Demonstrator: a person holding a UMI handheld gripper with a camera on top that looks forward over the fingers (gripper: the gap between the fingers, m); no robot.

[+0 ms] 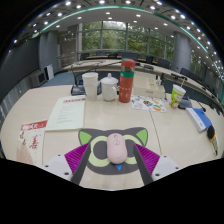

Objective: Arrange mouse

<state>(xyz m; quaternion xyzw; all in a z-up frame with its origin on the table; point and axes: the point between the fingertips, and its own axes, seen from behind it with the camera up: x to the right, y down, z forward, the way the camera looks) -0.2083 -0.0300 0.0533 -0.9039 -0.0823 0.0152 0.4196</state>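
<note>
Starting at the left of the pale table [170, 130], a red-and-white leaflet [30, 137] lies near the edge, and just right of it a white sheet of paper [67, 112] rests flat. Farther back stands a white cup [90, 84], then a white kettle [109, 87] beside it, then a tall red bottle with a green cap [127, 81], all upright in a row. Coming to the centre, near us, there is the pink mouse [117, 148], sitting on a black cat-shaped mouse pad [95, 143] with green trim. The gripper [112, 159] has its fingers spread apart, magenta pads [72, 157] showing on either side, and the mouse sits between them, resting on the mat; whether either pad touches it cannot be told. Moving right, a colourful card [150, 102] lies flat past the bottle, a green-and-white cup [177, 95] stands beyond it, and a blue-and-white object [198, 119] lies toward the right edge. Far behind, desks and windows fill the room.
</note>
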